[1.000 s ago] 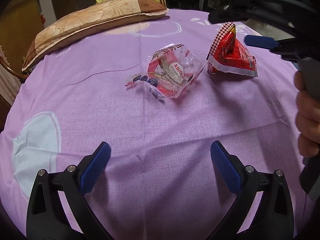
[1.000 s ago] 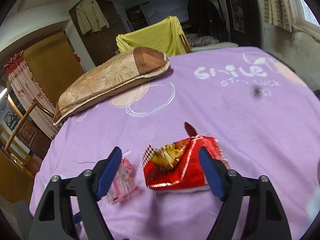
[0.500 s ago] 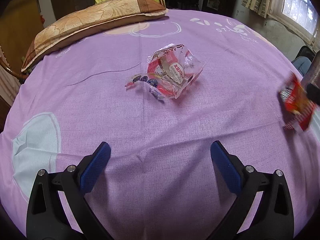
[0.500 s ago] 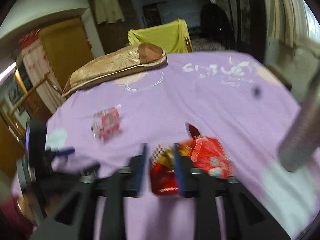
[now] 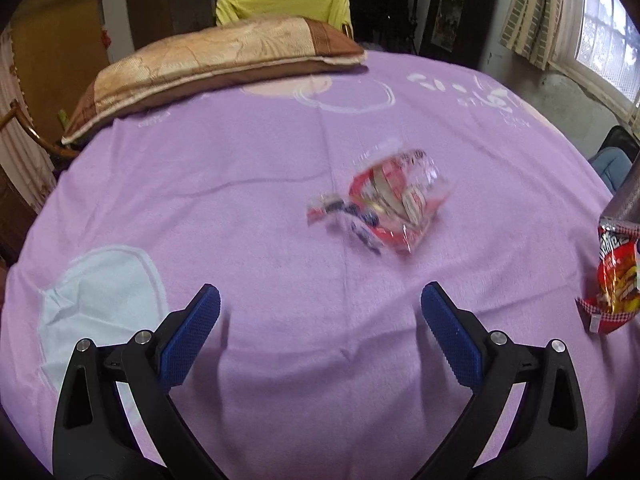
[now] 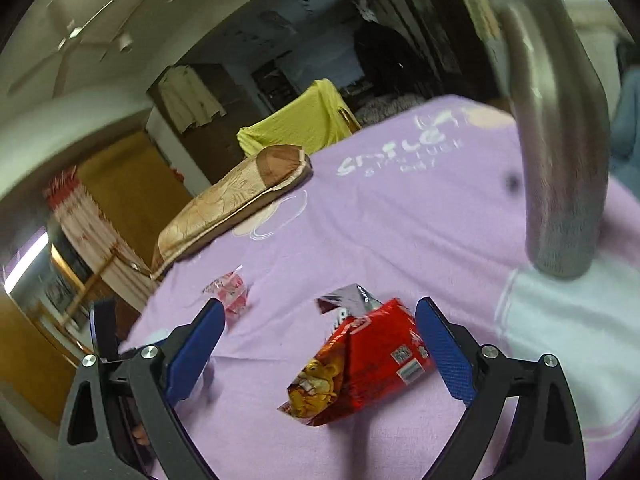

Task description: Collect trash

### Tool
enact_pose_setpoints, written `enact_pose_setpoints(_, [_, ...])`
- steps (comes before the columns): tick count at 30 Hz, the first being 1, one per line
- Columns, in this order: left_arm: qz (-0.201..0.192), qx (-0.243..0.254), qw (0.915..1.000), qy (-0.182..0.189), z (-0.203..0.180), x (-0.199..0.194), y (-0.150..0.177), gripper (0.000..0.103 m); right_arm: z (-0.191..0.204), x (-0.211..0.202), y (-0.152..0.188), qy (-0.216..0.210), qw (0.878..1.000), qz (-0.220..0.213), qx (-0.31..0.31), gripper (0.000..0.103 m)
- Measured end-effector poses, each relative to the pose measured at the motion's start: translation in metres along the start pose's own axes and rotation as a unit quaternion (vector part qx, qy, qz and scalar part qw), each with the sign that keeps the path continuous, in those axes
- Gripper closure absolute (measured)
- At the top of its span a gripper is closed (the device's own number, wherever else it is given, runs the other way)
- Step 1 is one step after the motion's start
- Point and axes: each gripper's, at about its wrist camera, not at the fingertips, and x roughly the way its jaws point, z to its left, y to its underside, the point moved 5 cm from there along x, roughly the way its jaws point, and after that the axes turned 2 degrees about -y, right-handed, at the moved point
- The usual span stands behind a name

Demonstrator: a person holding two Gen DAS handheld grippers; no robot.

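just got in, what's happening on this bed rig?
Trash pickup on a purple bedsheet. The right gripper is open, with a red snack bag between its fingers, not clamped. The left gripper is open and empty, short of a clear crumpled wrapper lying mid-sheet. A pillow sits at the far edge, and a metal pole stands close by the right gripper.

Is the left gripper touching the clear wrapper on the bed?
Apart. The left wrist view shows the left gripper open, with bare purple sheet between its fingertips and the clear wrapper farther ahead.

Black tongs (image 5: 320, 316), blue ribbed pads (image 5: 192, 332)
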Motion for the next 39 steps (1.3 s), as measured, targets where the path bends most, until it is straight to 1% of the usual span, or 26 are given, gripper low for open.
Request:
enact_pose_setpoints(2, [-0.001, 0.010, 0.9999, -0.014, -0.003, 0.001, -0.009, 0.006, -0.008, 0.001, 0.000, -0.004, 1.000, 0.006, 0.024, 0.008])
enact_pose_setpoints(4, [0.006, 0.024, 0.9997, -0.004, -0.011, 0.007, -0.023, 0.006, -0.014, 0.004, 0.002, -0.009, 0.999, 0.012, 0.043, 0.008])
enact_pose_setpoints(7, [-0.005, 0.030, 0.9995, -0.002, -0.022, 0.015, -0.041, 0.006, -0.019, 0.007, 0.003, -0.014, 0.998, 0.017, 0.062, 0.008])
enact_pose_setpoints(10, [-0.008, 0.044, 0.9990, 0.001, -0.034, 0.028, -0.049, 0.006, -0.024, 0.007, 0.001, -0.011, 0.997, 0.011, 0.072, 0.008])
enact_pose_setpoints(12, [-0.007, 0.045, 0.9990, 0.004, -0.040, 0.041, -0.052, 0.006, -0.027, 0.005, 0.000, -0.006, 0.997, 0.006, 0.078, 0.008])
enact_pose_setpoints(14, [-0.005, 0.039, 0.9992, 0.010, -0.040, 0.050, -0.052, 0.006, -0.030, 0.006, 0.000, -0.003, 0.996, 0.006, 0.084, 0.008])
enact_pose_setpoints(17, [0.023, 0.023, 0.9989, 0.033, -0.037, 0.062, -0.050, 0.006, -0.028, 0.011, 0.001, 0.000, 0.997, 0.014, 0.080, 0.008])
enact_pose_setpoints(19, [0.020, 0.006, 0.9983, 0.055, -0.032, 0.061, -0.050, 0.006, -0.024, 0.013, 0.002, 0.004, 0.997, 0.017, 0.070, 0.008])
enact_pose_setpoints(21, [0.028, -0.004, 0.9969, 0.074, -0.031, 0.061, -0.047, 0.006, -0.022, 0.015, 0.003, 0.013, 0.998, 0.020, 0.057, 0.008])
enact_pose_setpoints(24, [0.031, -0.014, 0.9953, 0.091, -0.028, 0.059, -0.045, 0.006, -0.021, 0.018, 0.004, 0.019, 0.998, 0.024, 0.048, 0.008])
enact_pose_setpoints(27, [0.033, -0.033, 0.9936, 0.103, -0.023, 0.059, -0.044, 0.006, -0.024, 0.020, 0.005, 0.018, 0.998, 0.030, 0.054, 0.008])
enact_pose_setpoints(29, [0.031, -0.040, 0.9930, 0.107, -0.021, 0.058, -0.045, 0.006, -0.026, 0.022, 0.005, 0.017, 0.998, 0.032, 0.058, 0.008])
enact_pose_setpoints(34, [0.027, -0.061, 0.9933, 0.095, -0.012, 0.058, -0.047, 0.006, -0.028, 0.025, 0.007, 0.018, 0.997, 0.038, 0.060, 0.008])
enact_pose_setpoints(36, [0.026, -0.070, 0.9925, 0.096, -0.008, 0.059, -0.047, 0.006, -0.027, 0.026, 0.007, 0.019, 0.997, 0.039, 0.057, 0.008])
enact_pose_setpoints(38, [0.024, -0.072, 0.9925, 0.095, -0.007, 0.058, -0.048, 0.008, -0.027, 0.026, 0.008, 0.020, 0.997, 0.040, 0.056, 0.008])
enact_pose_setpoints(39, [0.023, -0.069, 0.9929, 0.094, -0.007, 0.058, -0.048, 0.014, -0.028, 0.026, 0.008, 0.020, 0.997, 0.040, 0.056, 0.008])
